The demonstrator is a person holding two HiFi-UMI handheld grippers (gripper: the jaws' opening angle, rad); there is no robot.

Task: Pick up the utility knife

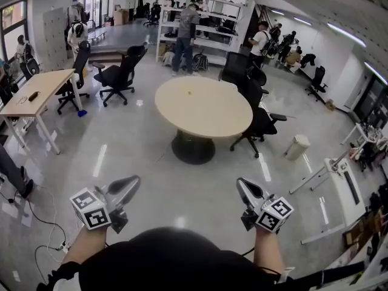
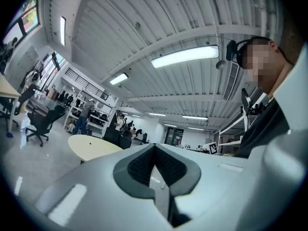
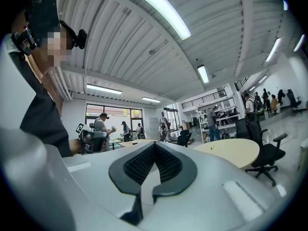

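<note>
Left gripper [image 1: 133, 180] and right gripper [image 1: 241, 182] are held shut and empty; unless opened, the knife would be shoved, not grasped.

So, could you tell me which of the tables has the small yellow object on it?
The round table on the dark pedestal, mid-room; the small yellow object lies near its far side. The rectangular desk at left holds only something dark.

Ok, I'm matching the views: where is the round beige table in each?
Head view: round beige table at centre.
Left gripper view: table left of centre.
Right gripper view: table right of centre.
Shared landmark: white shelving rack behind it.
</note>
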